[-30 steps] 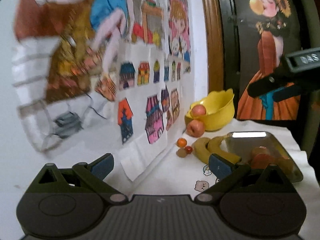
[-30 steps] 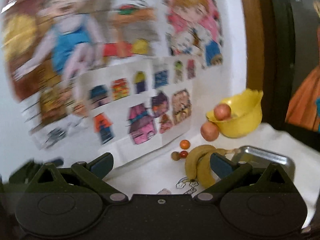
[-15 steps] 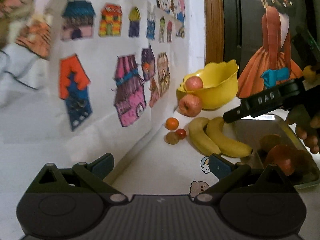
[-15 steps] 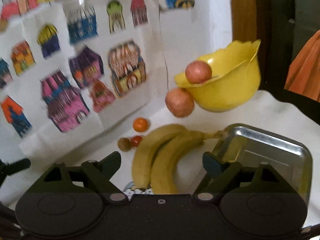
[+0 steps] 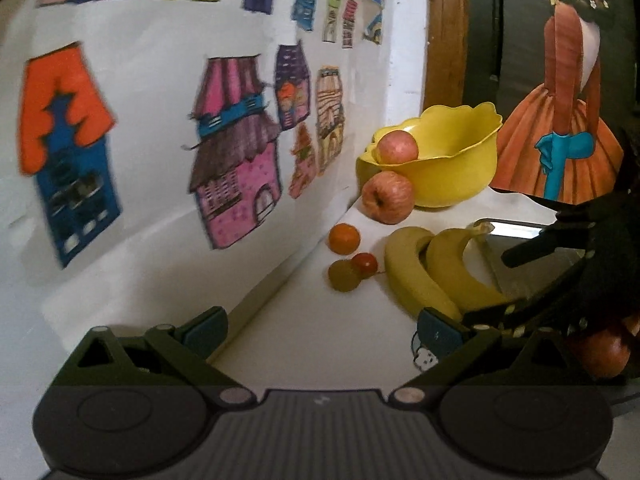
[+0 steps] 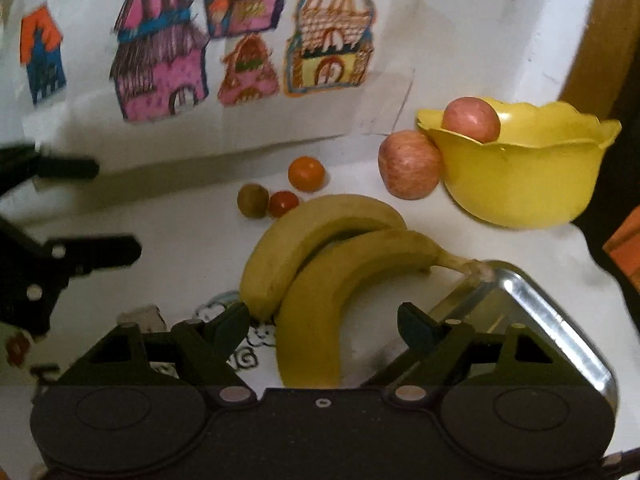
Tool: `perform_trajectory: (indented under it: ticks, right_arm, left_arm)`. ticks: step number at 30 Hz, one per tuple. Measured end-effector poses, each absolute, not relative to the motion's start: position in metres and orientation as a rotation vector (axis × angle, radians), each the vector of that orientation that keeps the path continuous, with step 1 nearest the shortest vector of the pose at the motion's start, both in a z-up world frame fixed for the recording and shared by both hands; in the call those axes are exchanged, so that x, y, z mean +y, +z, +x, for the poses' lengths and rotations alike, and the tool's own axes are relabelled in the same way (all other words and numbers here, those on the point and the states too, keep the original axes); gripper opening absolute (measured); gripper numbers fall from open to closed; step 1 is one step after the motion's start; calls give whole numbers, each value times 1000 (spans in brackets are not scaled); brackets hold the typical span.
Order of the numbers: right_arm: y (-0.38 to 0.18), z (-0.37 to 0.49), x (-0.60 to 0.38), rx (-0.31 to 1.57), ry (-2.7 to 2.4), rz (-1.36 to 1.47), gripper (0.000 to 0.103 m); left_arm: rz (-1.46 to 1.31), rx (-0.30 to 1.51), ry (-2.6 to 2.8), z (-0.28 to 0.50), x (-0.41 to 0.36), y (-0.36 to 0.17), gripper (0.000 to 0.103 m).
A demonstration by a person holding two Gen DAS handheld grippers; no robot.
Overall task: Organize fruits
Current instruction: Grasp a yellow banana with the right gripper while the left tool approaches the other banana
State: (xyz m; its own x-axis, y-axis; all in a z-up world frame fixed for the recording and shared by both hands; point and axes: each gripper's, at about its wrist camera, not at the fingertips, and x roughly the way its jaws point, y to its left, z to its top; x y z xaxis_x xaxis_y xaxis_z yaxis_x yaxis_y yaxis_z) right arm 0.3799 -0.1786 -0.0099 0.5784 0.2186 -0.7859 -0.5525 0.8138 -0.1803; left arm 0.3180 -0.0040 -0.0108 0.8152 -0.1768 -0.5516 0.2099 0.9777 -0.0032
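Two yellow bananas (image 6: 340, 268) lie on the white table, their stem resting on the rim of a steel tray (image 6: 560, 312). My right gripper (image 6: 323, 326) is open, and the near end of the bananas sits between its fingers without being clamped. My left gripper (image 5: 322, 328) is open and empty, lower left of the bananas (image 5: 432, 276). A yellow bowl (image 6: 520, 184) holds one apple (image 6: 471, 120); a second apple (image 6: 410, 164) leans against its outside. An orange (image 6: 306, 174), a small tomato (image 6: 283, 204) and a brownish-green fruit (image 6: 253, 200) lie near the wall.
A white wall with house drawings (image 5: 236, 168) runs close along the left. In the left wrist view the right gripper's fingers (image 5: 536, 246) cover much of the tray (image 5: 520, 232), where a reddish fruit (image 5: 604, 354) lies. A painting of an orange dress (image 5: 560, 152) stands behind the bowl.
Both grippers have come down and forward toward the fruit. The right gripper has closed in on the bananas, which now lie between its open fingers.
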Motion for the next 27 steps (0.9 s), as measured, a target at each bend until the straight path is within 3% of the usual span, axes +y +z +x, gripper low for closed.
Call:
perform_trajectory:
  ticks: [3, 7, 13, 15, 17, 27]
  right_arm:
    - [-14, 382, -174, 856, 478, -524, 80]
    - [-21, 388, -169, 893, 486, -604, 69]
    - [-21, 405, -172, 956, 538, -538, 62]
    - [-21, 409, -175, 972, 566, -491, 57]
    - [-21, 410, -179, 988, 603, -430, 41]
    - [-6, 393, -183, 932, 586, -539, 37]
  left_arm:
    - [62, 577, -220, 325, -11, -9, 103]
    - [42, 587, -234, 332, -16, -11, 103]
    - [34, 602, -240, 336, -18, -14, 103]
    - [30, 608, -240, 337, -17, -15, 103]
    - [27, 611, -242, 338, -17, -15, 103]
    - [27, 631, -253, 345, -23, -18, 103]
